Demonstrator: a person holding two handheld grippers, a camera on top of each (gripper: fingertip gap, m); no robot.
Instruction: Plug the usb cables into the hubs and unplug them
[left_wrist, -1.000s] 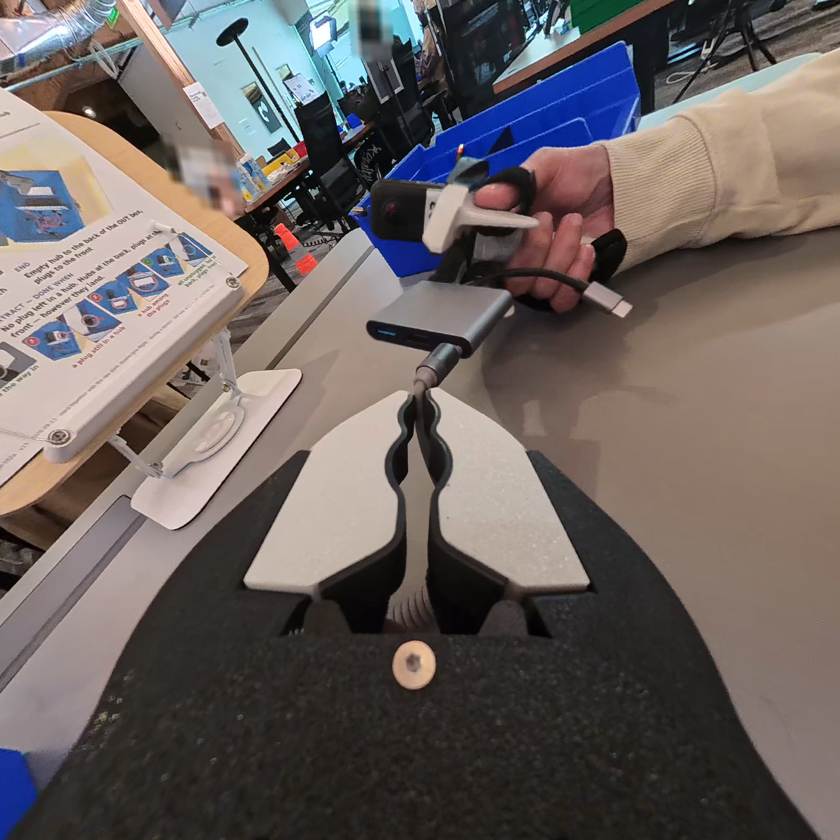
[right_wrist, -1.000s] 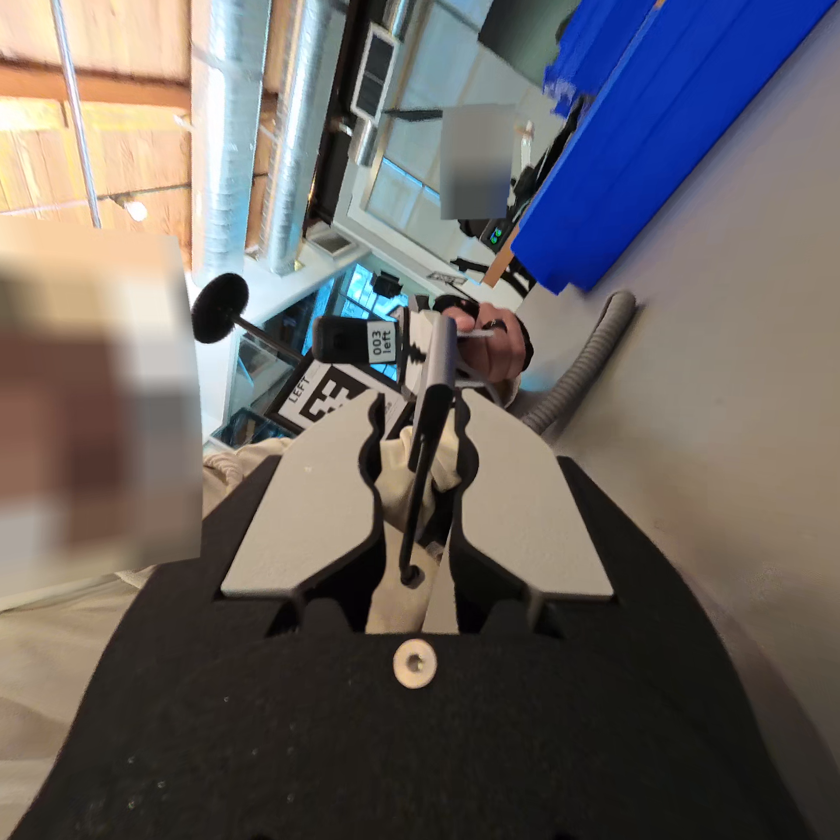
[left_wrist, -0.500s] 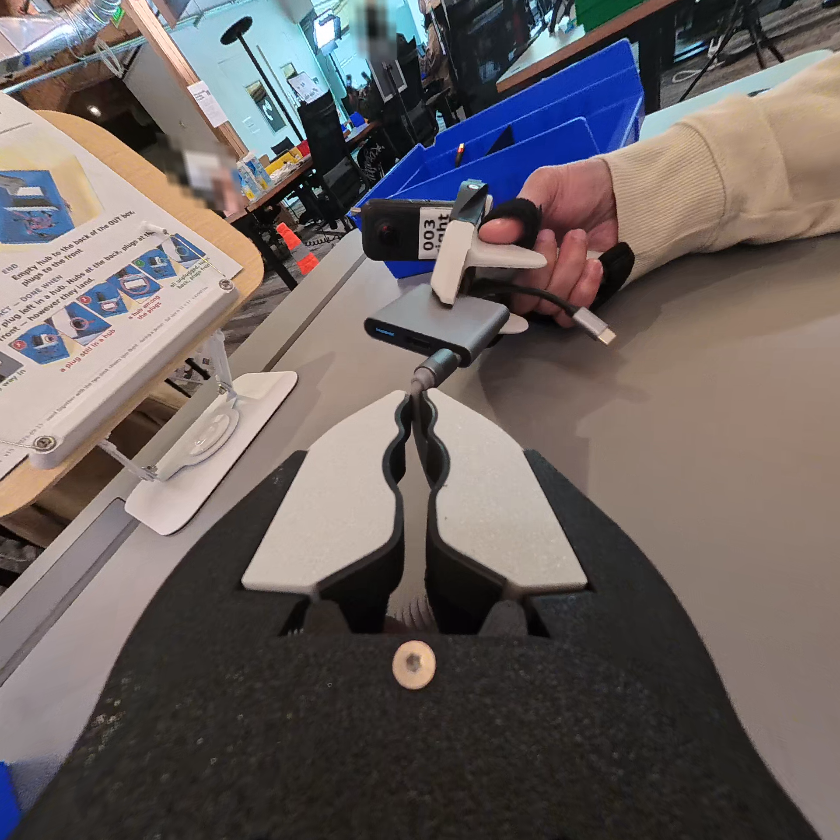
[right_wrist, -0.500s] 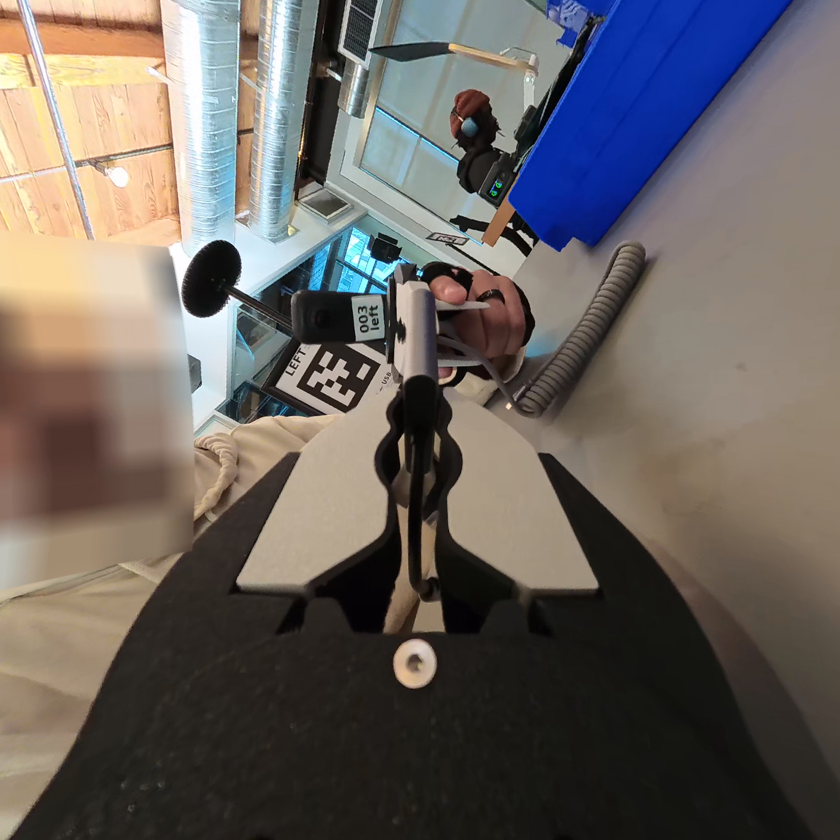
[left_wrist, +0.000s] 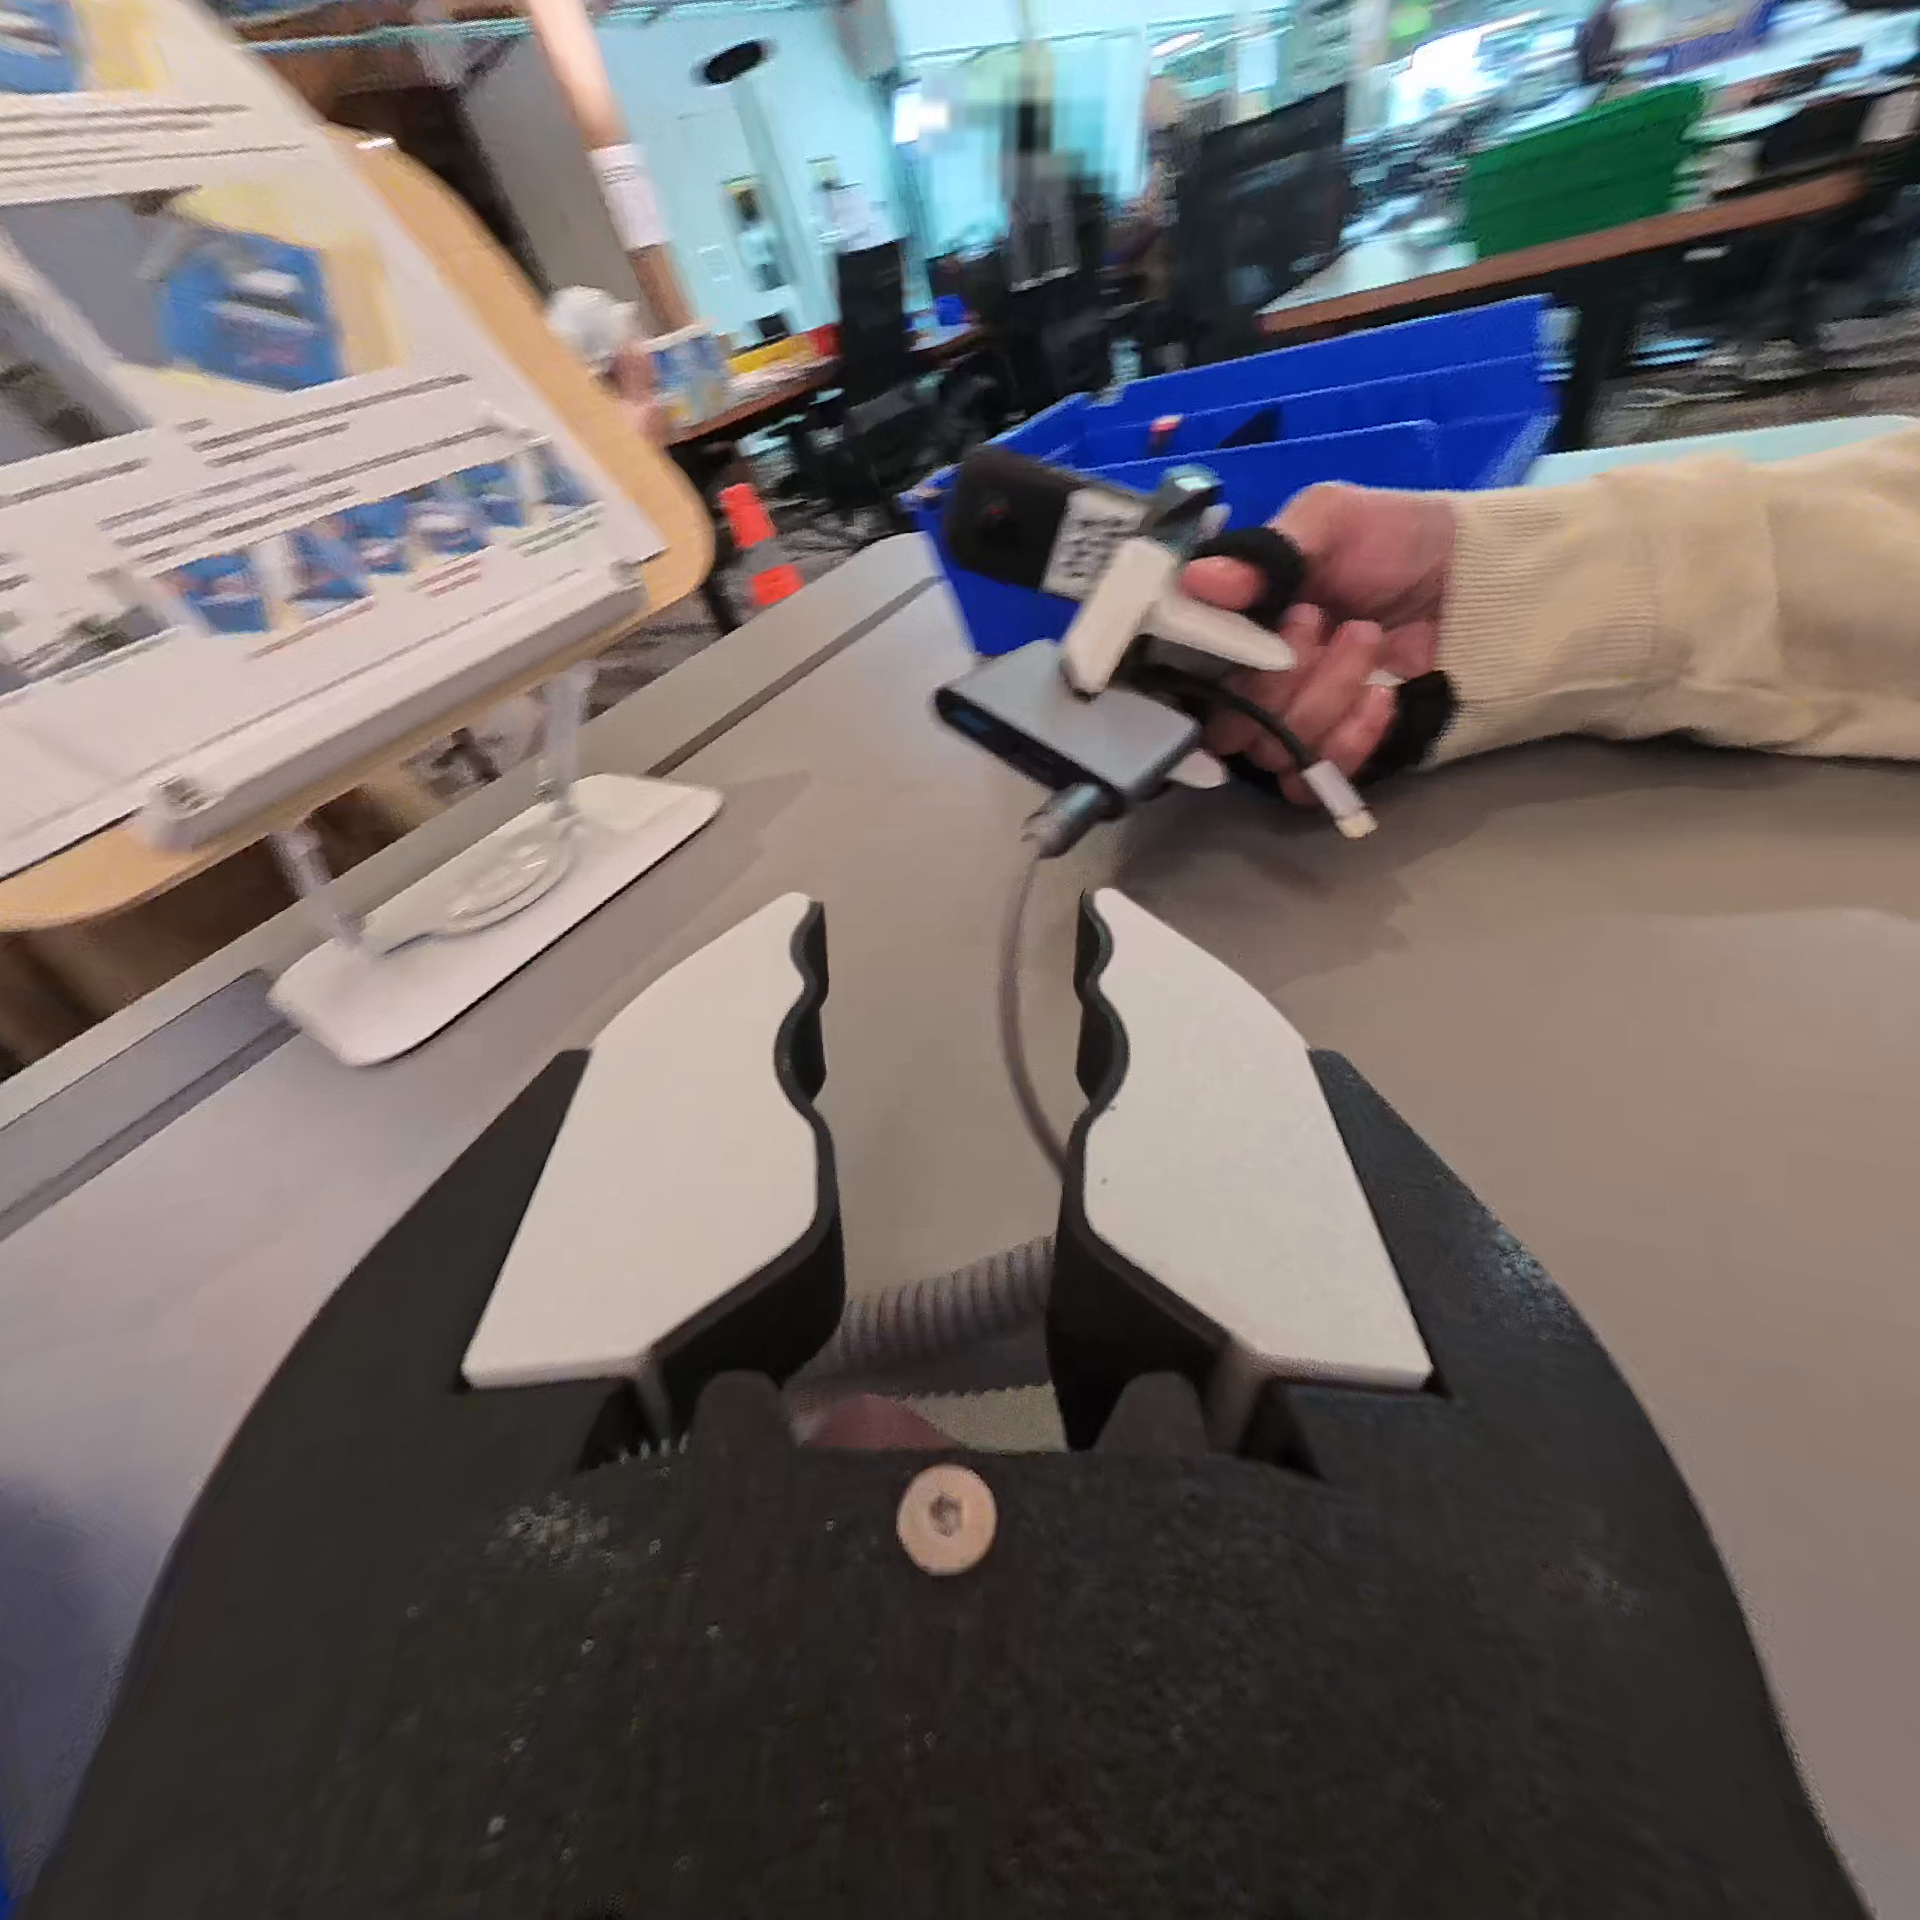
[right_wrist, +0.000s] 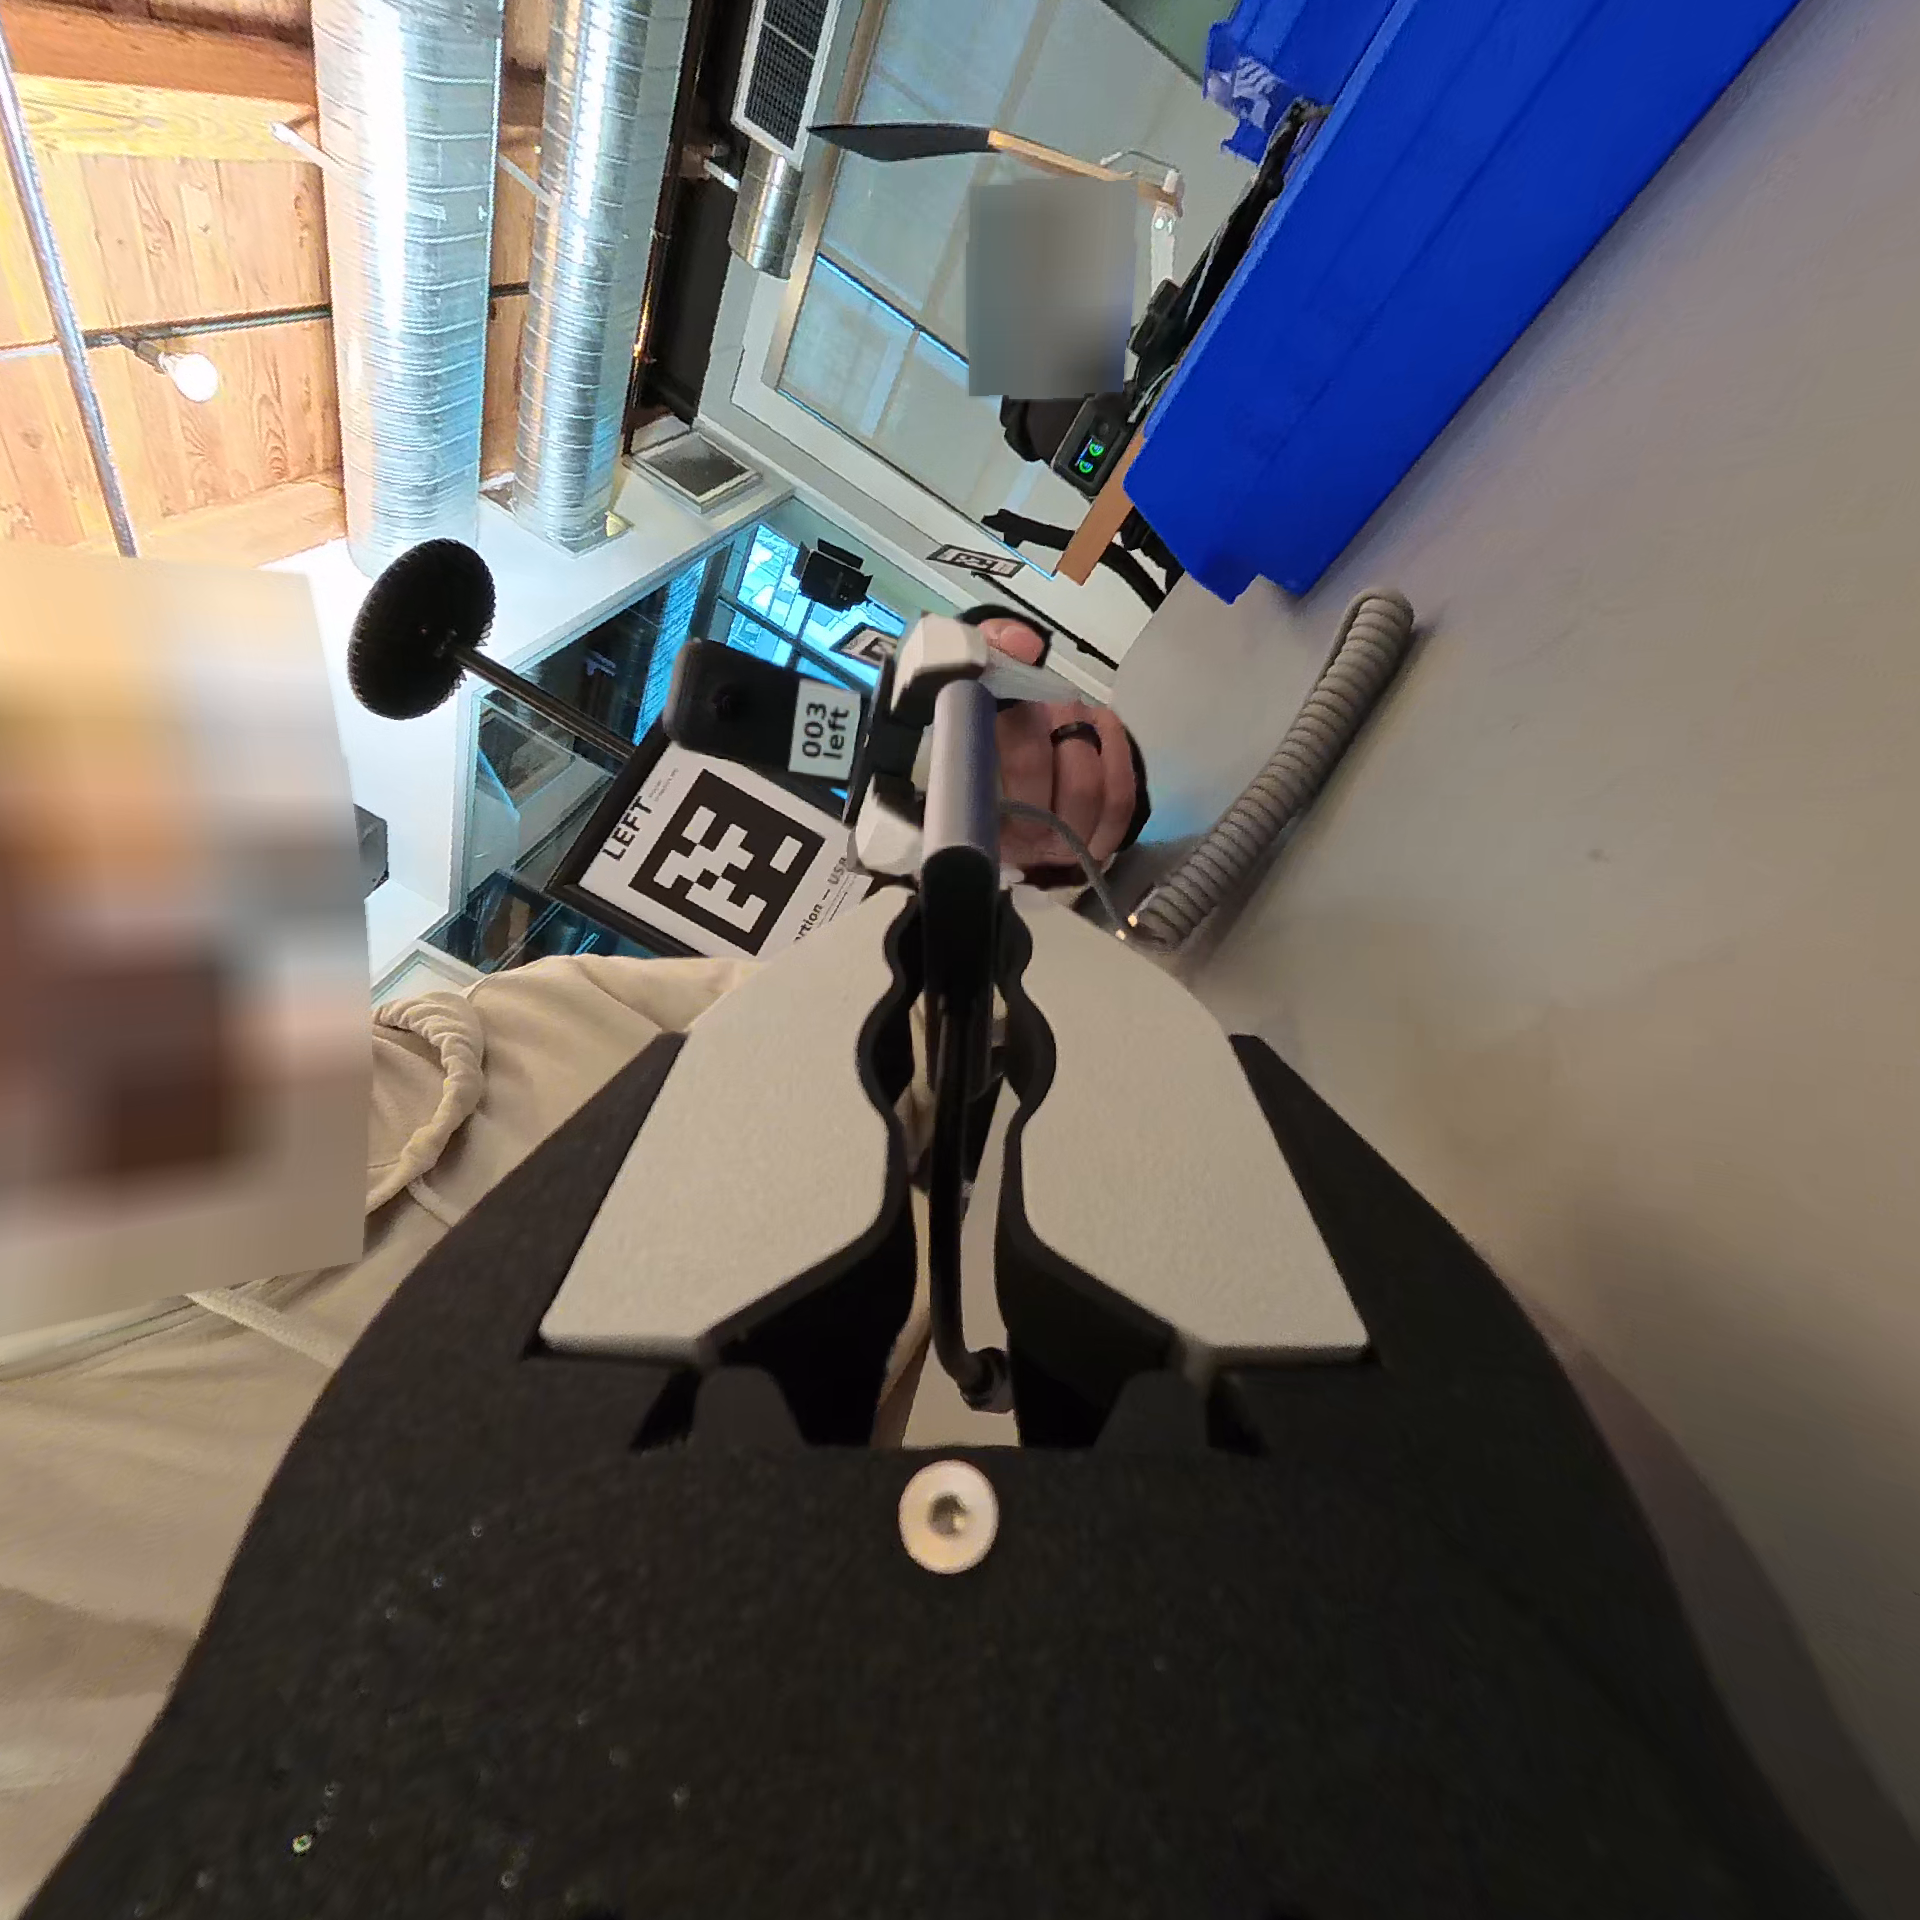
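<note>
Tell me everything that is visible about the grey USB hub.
The grey USB hub is a flat rectangular block that looks like brushed metal, with ports on its front edge, one of them blue. The right gripper clamps it above the table. A grey cable is plugged into its near side; the hub's own black lead, with a silver plug, hangs free.

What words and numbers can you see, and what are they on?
I don't copy out writing, but here is where it sits.
Instruction sheet on the tilted stand: printed lines, blurred.
Camera sticker, left wrist view: blurred.
White label on the black camera, right wrist view: short, sharp print.
Black-and-white marker card: print along its edges.
Small far sign: too small to read.
</note>
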